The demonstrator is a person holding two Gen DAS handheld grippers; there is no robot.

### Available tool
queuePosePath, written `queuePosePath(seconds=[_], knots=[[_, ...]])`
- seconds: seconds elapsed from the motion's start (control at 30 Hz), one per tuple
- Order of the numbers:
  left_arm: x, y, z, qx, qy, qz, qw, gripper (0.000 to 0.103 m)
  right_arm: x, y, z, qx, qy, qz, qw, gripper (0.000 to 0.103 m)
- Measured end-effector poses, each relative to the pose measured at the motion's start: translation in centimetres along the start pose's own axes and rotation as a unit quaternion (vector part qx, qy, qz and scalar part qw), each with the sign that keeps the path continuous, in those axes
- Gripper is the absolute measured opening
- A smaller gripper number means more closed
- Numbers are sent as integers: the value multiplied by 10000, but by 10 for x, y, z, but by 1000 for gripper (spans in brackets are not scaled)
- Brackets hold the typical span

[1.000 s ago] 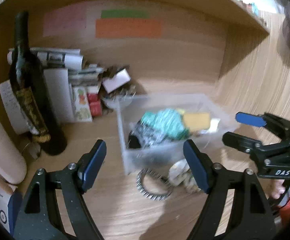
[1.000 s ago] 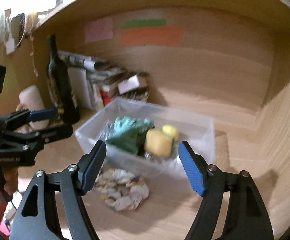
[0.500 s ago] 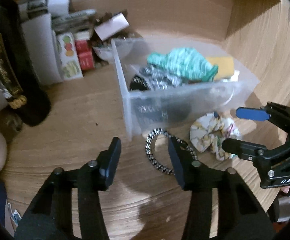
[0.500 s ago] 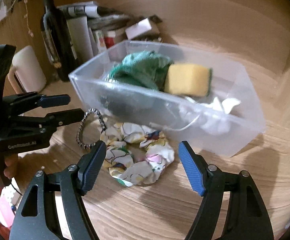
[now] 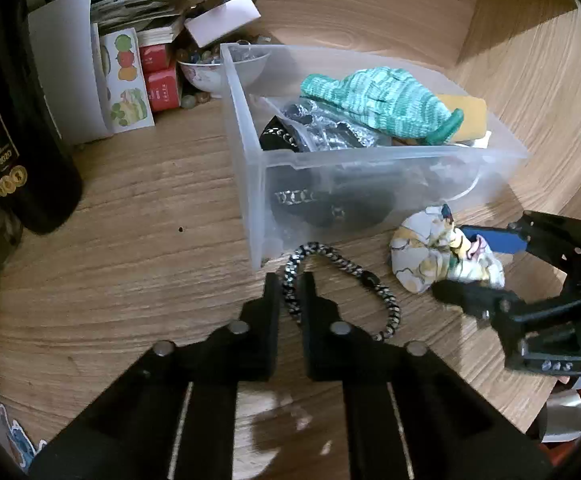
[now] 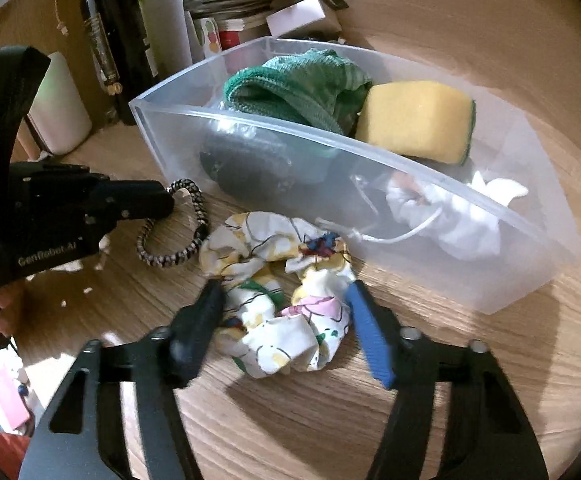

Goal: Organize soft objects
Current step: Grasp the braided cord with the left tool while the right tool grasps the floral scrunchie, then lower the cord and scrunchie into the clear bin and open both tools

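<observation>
A clear plastic bin on the wooden desk holds a green knit cloth, a yellow sponge, dark items and a white cloth. In front of it lie a black-and-white braided hair tie and a floral scrunchie. My left gripper is shut on the hair tie's left side. My right gripper straddles the scrunchie, its fingers touching both sides, still apart.
A dark wine bottle, stacked papers and small boxes, and a bowl of beads stand left and behind the bin. A white cylinder is at the far left. The shelf's back wall is close behind.
Both grippers have come down to the desk. The left closed from open onto the hair tie. The right narrowed around the scrunchie.
</observation>
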State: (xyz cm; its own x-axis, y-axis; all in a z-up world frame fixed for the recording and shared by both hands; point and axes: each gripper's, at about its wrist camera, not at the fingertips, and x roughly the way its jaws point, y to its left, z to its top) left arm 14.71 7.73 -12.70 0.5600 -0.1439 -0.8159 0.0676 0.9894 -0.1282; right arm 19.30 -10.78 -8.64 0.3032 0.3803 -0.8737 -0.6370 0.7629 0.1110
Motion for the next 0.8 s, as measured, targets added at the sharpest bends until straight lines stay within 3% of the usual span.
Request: queuePosePath(seconds=[0.03,0.1,0.2,0.5,0.8], knots=[[2,2,1,-29,-8,-5,10000,6,0,-1,-1,14,-17,10,10000,45],[0,1,1,-57,-36,-5,10000,6,-2,-4,-2,49,-60,8,10000,27],[-8,0,-2,-127,-158,-5,9998,6,-5,-8,-6,129,-114,96,9998,19],[-51,-12,-10,-203,-627,9,9978,6,-42,0,-17,27,-621,-3,9981,16],[-94,-30,10,-111,-1388,112,9902,6,-87,-3,-4,-17,-1337,-288,9906,16]])
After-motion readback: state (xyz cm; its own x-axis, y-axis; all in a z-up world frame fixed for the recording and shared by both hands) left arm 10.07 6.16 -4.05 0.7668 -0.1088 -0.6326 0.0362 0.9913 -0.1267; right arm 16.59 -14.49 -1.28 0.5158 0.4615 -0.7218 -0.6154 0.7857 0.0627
